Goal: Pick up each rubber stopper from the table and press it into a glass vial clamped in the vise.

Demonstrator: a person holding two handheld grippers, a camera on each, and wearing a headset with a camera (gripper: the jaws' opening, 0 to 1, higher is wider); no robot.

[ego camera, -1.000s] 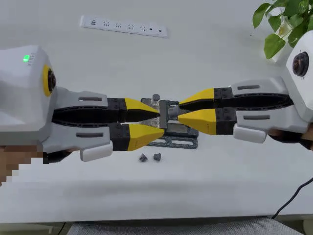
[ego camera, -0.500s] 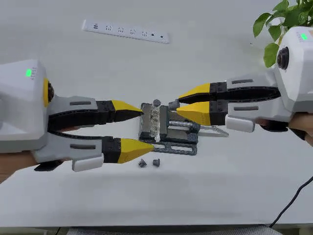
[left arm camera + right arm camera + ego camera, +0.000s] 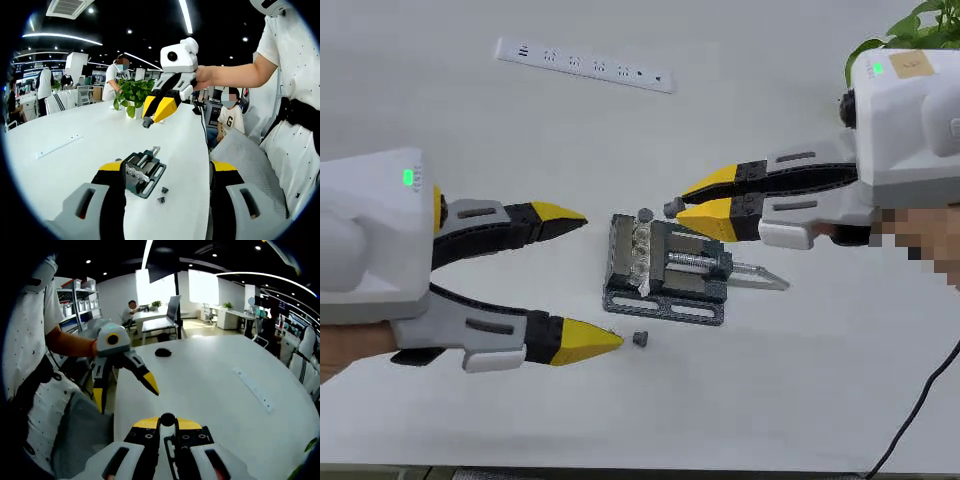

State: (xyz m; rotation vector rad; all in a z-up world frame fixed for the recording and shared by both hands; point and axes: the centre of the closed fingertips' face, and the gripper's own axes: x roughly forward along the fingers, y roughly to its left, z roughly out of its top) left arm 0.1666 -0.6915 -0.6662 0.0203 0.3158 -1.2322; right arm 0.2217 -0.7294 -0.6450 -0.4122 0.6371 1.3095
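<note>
Loose stopper (image 3: 640, 339): on the white surface (image 3: 770, 390), just before the vise (image 3: 665, 275)
Left gripper (image 3: 602, 278): jaws wide apart, empty
Right gripper (image 3: 681, 205): pinching a held stopper (image 3: 672, 208) above the vise
Beyond: power strip (image 3: 585, 64), plant (image 3: 920, 25)
Room: open office
Writing: "G" on a shirt (image 3: 231, 122)

A long white plastic power strip (image 3: 584, 64) lies on the plain white worktop (image 3: 470, 110) well beyond the left gripper (image 3: 603, 278), a green leafy plant (image 3: 925, 20) stands behind the right gripper (image 3: 680, 203), and a thin black cable (image 3: 917, 408) trails nearer the person.
</note>
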